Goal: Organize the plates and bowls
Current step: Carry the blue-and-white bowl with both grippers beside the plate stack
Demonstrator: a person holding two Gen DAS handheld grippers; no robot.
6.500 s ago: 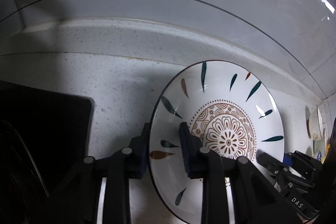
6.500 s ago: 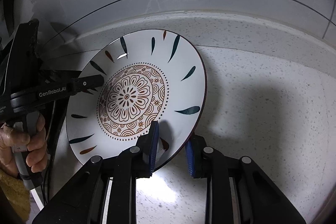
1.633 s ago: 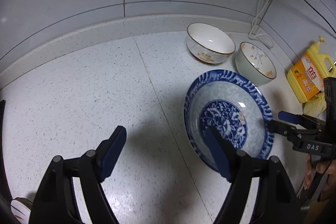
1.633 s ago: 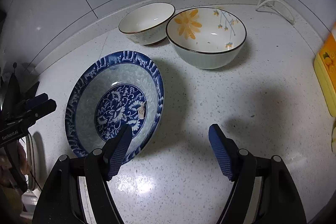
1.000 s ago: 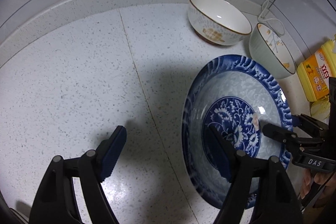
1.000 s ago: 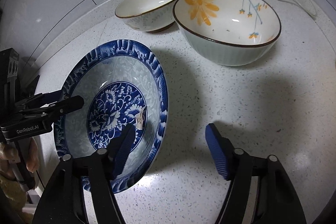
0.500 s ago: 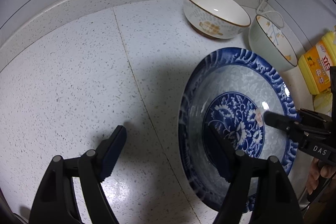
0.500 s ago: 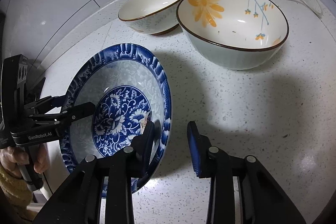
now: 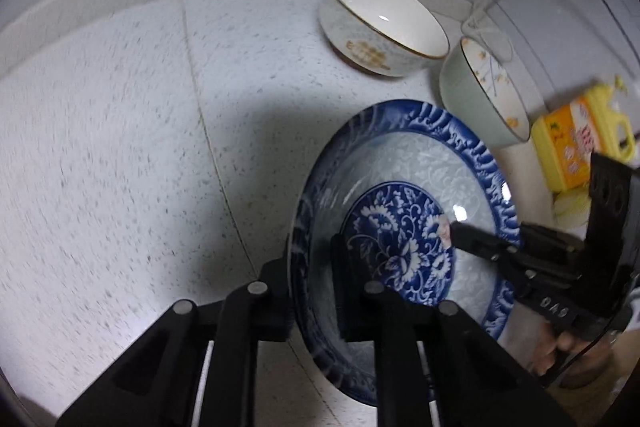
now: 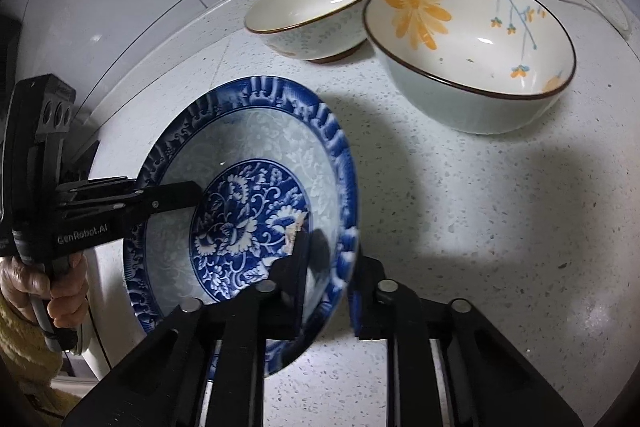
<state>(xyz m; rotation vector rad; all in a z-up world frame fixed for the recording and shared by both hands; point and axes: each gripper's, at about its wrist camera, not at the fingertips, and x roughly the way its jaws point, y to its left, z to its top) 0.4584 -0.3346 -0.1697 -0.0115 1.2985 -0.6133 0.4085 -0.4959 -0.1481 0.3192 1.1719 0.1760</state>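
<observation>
Two handheld grippers clamp opposite edges of a blue-and-white plate (image 10: 256, 187) on a speckled white countertop (image 10: 500, 227). In the right wrist view, the right gripper (image 10: 328, 291) pinches the rim at about 5 o'clock on the plate, one finger inside the well and the other outside. The left gripper (image 10: 176, 197) reaches in from 9 o'clock, its handle in a hand (image 10: 52, 291) at the frame's left edge. In the left wrist view, the left gripper (image 9: 310, 283) has its fingers pressed together on the plate's (image 9: 404, 195) near rim.

The risk is in the lift. The glazed rim is smooth and each grip takes only a narrow bite; if one hand rises faster than the other, the plate could twist in the pads and slip free onto hard stone. A swing toward 12 o'clock could also strike the two bowls beyond.

The plate is deep, with a dark blue scalloped border, a pale embossed band and a dense blue floral centre. It looks tilted, the right-hand rim perhaps raised, though the fisheye leaves that uncertain.

Farther back, a white bowl (image 10: 316, 19) with a thin brown rim sits at 12 o'clock, and just beside it at 1 o'clock is a larger bowl (image 10: 472, 43) painted with an orange flower. A yellow detergent bottle (image 9: 580, 139) stands at 3 o'clock in the left wrist view, blurred.
</observation>
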